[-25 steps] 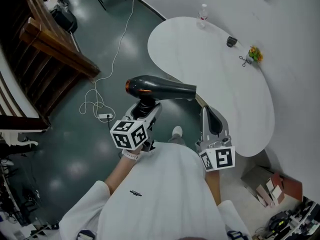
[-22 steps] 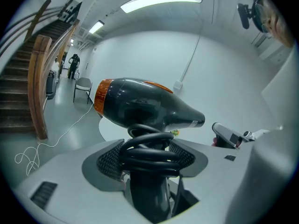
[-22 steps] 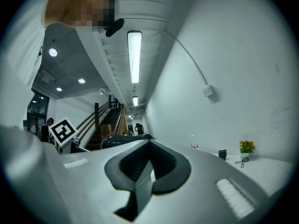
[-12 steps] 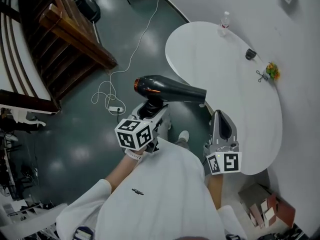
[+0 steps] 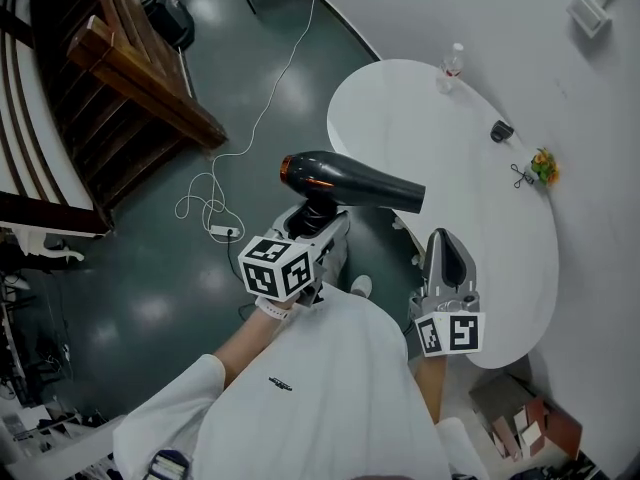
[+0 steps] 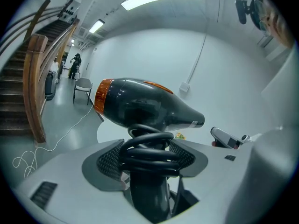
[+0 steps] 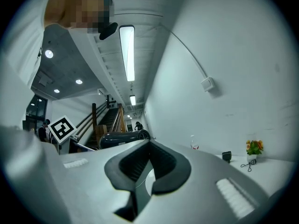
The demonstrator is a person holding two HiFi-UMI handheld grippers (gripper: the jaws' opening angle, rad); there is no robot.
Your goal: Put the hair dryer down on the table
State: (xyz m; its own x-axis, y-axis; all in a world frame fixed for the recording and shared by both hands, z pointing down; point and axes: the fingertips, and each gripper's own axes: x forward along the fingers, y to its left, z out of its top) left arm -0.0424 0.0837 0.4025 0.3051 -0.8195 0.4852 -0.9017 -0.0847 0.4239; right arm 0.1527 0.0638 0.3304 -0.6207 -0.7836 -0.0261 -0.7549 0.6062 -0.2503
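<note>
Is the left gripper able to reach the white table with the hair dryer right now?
Probably yes: the left gripper holds the hair dryer beside the table, whose near part lies bare.

hair dryer [image 5: 350,180] — black, orange rear band | table [image 5: 500,258] — white | marker cube [image 5: 276,267] black-and-white squares

The person wears a white top [image 5: 300,398] with a small dark mark on the chest and a pale band [image 5: 266,310] at the left wrist. The left gripper [image 5: 318,220] and the right gripper [image 5: 444,240] are light grey with dark pads [image 6: 110,160] (mesh-textured up close). Each gripper carries a cube [image 5: 275,268] of black-and-white square markers.
</note>
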